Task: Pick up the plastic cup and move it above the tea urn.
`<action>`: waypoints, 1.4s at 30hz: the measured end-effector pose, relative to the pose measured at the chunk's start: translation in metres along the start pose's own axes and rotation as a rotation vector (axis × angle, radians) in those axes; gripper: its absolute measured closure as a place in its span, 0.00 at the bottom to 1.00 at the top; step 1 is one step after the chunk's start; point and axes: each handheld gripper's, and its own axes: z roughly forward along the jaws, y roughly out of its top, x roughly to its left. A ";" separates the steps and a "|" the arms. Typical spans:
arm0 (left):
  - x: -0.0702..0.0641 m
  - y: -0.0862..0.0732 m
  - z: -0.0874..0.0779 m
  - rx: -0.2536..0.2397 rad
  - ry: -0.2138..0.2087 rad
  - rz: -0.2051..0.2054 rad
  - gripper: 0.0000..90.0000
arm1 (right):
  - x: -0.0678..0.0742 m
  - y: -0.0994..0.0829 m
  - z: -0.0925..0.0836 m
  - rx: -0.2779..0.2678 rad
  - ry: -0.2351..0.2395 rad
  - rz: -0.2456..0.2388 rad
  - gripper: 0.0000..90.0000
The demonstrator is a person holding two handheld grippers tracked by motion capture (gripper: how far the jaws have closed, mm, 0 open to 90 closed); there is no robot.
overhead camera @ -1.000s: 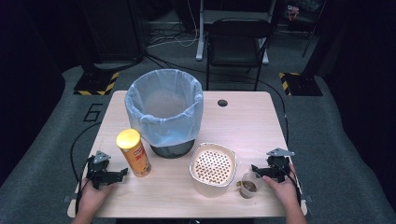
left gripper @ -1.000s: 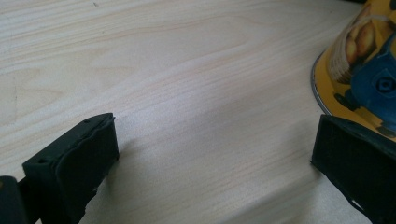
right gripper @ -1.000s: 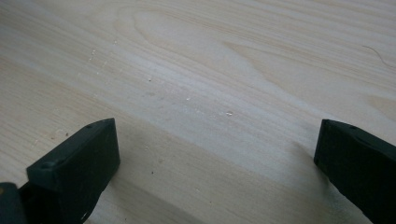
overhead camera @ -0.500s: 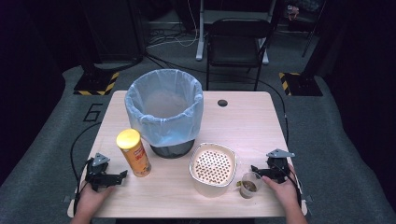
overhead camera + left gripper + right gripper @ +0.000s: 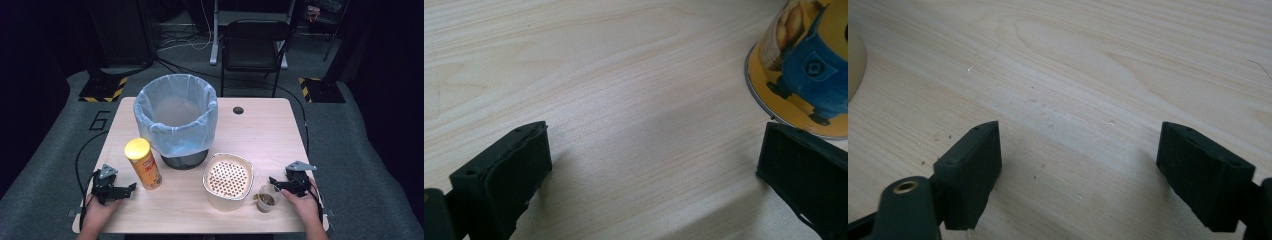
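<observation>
A yellow chip can (image 5: 143,163) stands upright on the wooden table (image 5: 270,135), left of centre. Its base (image 5: 804,70) appears at the upper right of the left gripper view. My left gripper (image 5: 131,189) rests on the table just left of the can, open, jaws wide with bare wood between them (image 5: 651,165). My right gripper (image 5: 272,181) lies near the right front edge, open over bare wood (image 5: 1078,165). A small clear cup (image 5: 265,198) with brown contents stands just beside its jaws, next to a cream perforated container (image 5: 227,181).
A bin lined with a pale blue bag (image 5: 175,117) stands at the table's middle back. A round cable hole (image 5: 238,110) lies to its right. A black chair (image 5: 255,47) stands beyond the table. Cables trail off both front corners.
</observation>
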 end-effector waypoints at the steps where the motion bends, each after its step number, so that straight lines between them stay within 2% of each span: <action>1: 0.000 0.000 0.000 0.000 0.001 -0.003 0.01 | 0.000 0.000 -0.001 -0.005 0.006 0.005 0.24; 4: 0.000 0.000 -0.001 0.008 -0.003 -0.007 0.01 | 0.000 0.000 -0.002 -0.003 -0.002 0.007 0.33; 6: -0.001 0.000 0.000 0.000 -0.001 -0.010 0.01 | -0.001 0.002 -0.005 0.018 0.012 0.013 0.39; 8: 0.000 0.000 0.001 -0.008 0.005 -0.005 0.01 | 0.000 0.007 -0.010 0.034 0.040 0.066 0.44; 11: 0.000 0.000 0.001 -0.007 0.005 -0.005 0.01 | 0.003 0.015 -0.019 0.031 0.040 0.041 0.45; 13: -0.001 0.000 0.001 -0.007 0.002 -0.008 0.01 | 0.007 0.022 -0.027 0.027 0.063 0.033 0.43; 16: 0.000 0.000 0.001 -0.007 0.005 -0.005 0.01 | 0.016 0.029 -0.041 0.010 0.083 0.016 0.45; 23: 0.000 0.000 0.001 -0.008 0.005 -0.005 0.01 | 0.024 0.041 -0.070 -0.036 0.106 0.043 0.36; 26: 0.000 0.000 0.001 -0.009 0.006 -0.006 0.01 | 0.027 0.048 -0.082 -0.062 0.108 0.032 0.34; 29: 0.000 0.000 0.001 -0.006 0.006 -0.005 0.01 | 0.037 0.053 -0.093 -0.089 0.127 0.003 0.32; 31: 0.000 0.000 0.001 -0.005 0.007 -0.006 0.01 | 0.039 0.053 -0.095 -0.093 0.133 -0.005 0.31; 35: 0.000 0.000 0.001 -0.006 0.006 -0.005 0.01 | 0.061 0.050 -0.098 -0.093 0.171 -0.050 0.21; 38: 0.000 0.000 0.001 -0.005 0.007 -0.006 0.01 | 0.067 0.048 -0.098 -0.094 0.177 -0.062 0.17; 39: -0.001 0.000 0.001 -0.006 0.007 -0.007 0.01 | 0.073 0.045 -0.097 -0.098 0.189 -0.073 0.16; 42: -0.001 0.000 0.001 -0.007 0.007 -0.006 0.01 | 0.078 0.042 -0.096 -0.095 0.203 -0.094 0.16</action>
